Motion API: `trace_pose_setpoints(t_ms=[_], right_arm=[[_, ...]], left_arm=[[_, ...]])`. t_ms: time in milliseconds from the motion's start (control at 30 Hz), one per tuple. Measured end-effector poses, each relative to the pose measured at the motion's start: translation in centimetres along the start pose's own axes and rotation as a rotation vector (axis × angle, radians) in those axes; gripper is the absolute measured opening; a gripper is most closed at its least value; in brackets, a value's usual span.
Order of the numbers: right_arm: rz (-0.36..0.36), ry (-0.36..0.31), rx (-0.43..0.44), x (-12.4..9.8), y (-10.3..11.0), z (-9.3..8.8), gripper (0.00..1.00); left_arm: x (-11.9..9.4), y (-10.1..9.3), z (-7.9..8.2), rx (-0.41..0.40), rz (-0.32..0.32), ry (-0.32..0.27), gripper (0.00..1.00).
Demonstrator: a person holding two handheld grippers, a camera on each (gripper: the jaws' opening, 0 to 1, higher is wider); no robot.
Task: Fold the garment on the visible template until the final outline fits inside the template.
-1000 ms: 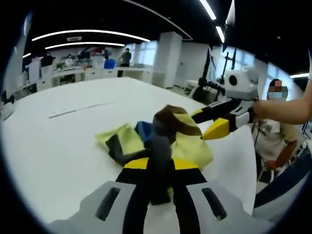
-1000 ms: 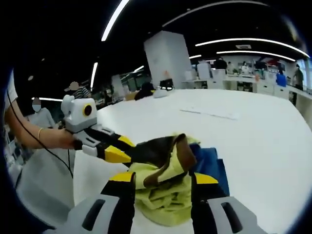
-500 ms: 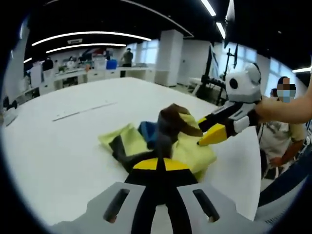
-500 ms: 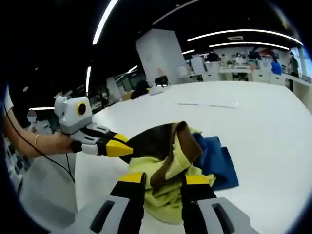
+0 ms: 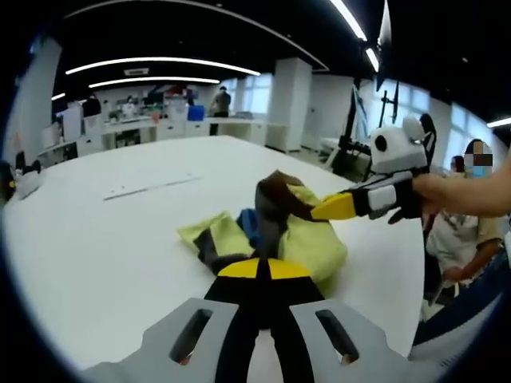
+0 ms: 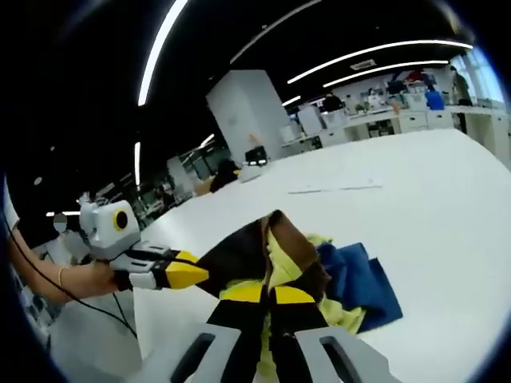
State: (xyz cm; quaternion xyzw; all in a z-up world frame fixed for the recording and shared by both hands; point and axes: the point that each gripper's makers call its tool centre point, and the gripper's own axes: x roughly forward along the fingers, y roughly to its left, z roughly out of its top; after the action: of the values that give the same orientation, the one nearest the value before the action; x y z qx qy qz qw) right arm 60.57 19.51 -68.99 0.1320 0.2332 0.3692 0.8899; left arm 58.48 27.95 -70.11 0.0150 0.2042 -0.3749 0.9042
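Note:
A crumpled garment (image 5: 307,243) of yellow-green, blue and dark brown cloth lies bunched on the white table (image 5: 96,239). My left gripper (image 5: 257,267) is shut on a dark brown fold that rises from the pile. The right gripper (image 5: 331,209) reaches in from the right, its yellow tip at the raised brown fold. In the right gripper view, my right gripper (image 6: 267,294) is shut on the brown and yellow cloth of the garment (image 6: 359,279). There the left gripper (image 6: 188,275) comes in from the left, pinching the brown fold.
A thin grey strip (image 5: 152,185) lies on the table beyond the garment. The table's edge runs close on the right, where a seated person (image 5: 451,239) is. Desks (image 5: 152,124) and a white pillar (image 5: 291,104) stand far behind.
My right gripper's jaws have come together on the cloth. The left jaws closed tight on the brown fold. Both cameras tilted, and the raised fold is pulled up between the grippers.

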Motion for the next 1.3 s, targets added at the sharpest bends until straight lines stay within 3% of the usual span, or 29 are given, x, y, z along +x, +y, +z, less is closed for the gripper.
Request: trace_pose_setpoints(t_ms=[233,333,533,900,967,1133,1300], right_arm=[[0.077,-0.006,-0.109,1.8,4.1,1.7,0.0],[0.117,0.027,-0.174,2.9,6.0,1.2,0.0],[0.16,0.088,-0.22,4.7,7.8,-0.6,0.0],[0.204,0.193,-0.242,6.0,8.0,-3.9,0.0],[0.205,0.188,-0.248,5.9,8.0,-3.6,0.02],[0.215,0.144,-0.256,4.4,8.0,-1.5,0.18],[0.161,0.134,-0.276,2.7,5.9,-0.1,0.25]], left_arm=[[-1.2,0.6,-0.7,-0.007,0.031,0.011,0.0],[-1.5,1.0,-1.2,-0.018,0.044,0.022,0.0],[-1.9,1.5,-2.1,-0.034,0.061,0.043,0.0],[-2.0,1.7,-3.8,-0.058,0.075,0.074,0.0],[-2.0,1.7,-3.9,-0.064,0.08,0.077,0.0],[-2.1,1.8,-3.9,-0.068,0.086,0.073,0.0],[-2.0,1.8,-3.9,-0.067,0.09,0.077,0.0]])
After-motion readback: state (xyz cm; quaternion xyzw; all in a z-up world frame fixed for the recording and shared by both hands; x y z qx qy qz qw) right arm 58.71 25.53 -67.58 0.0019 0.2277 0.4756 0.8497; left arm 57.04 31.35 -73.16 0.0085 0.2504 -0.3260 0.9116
